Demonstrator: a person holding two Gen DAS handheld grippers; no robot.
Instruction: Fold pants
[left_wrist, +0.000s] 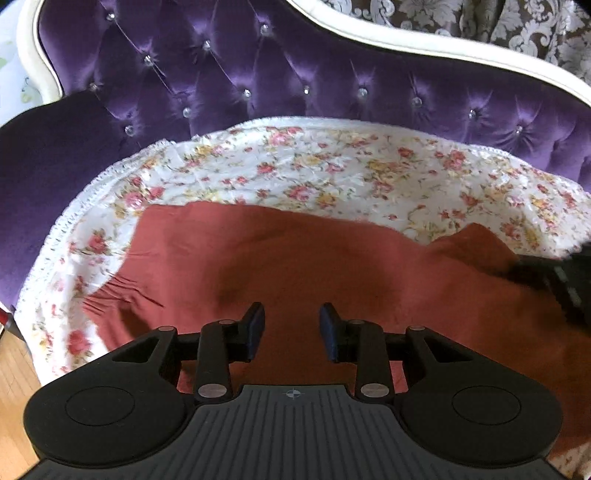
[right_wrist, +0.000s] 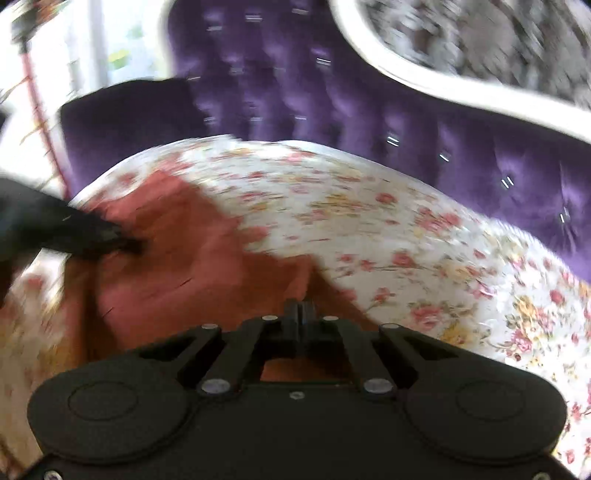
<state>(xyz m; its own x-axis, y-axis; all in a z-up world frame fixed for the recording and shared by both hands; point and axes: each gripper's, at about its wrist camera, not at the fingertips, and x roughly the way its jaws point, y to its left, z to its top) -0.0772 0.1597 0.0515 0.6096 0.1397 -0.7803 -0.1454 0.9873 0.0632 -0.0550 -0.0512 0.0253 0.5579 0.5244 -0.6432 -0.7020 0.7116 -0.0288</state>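
Brick-red pants (left_wrist: 295, 266) lie spread over a floral cloth on a sofa seat. My left gripper (left_wrist: 291, 325) hovers low over the middle of the pants, jaws apart, with nothing between its blue pads (left_wrist: 256, 328). At the right edge of the left wrist view, my right gripper (left_wrist: 535, 273) shows as a dark shape beside a raised corner of fabric. The right wrist view is blurred. There the right gripper (right_wrist: 300, 308) has its fingers pressed together at the near edge of the pants (right_wrist: 177, 251), where a fold runs up to the tips. The left gripper (right_wrist: 122, 240) reaches onto the pants from the left.
The white floral cloth (left_wrist: 332, 166) with a lace edge covers the seat. Behind it rises the purple tufted sofa back (left_wrist: 258, 74) with a white frame (left_wrist: 443, 48). A dark purple armrest (left_wrist: 55, 166) is on the left. Wooden floor (left_wrist: 14, 387) shows at lower left.
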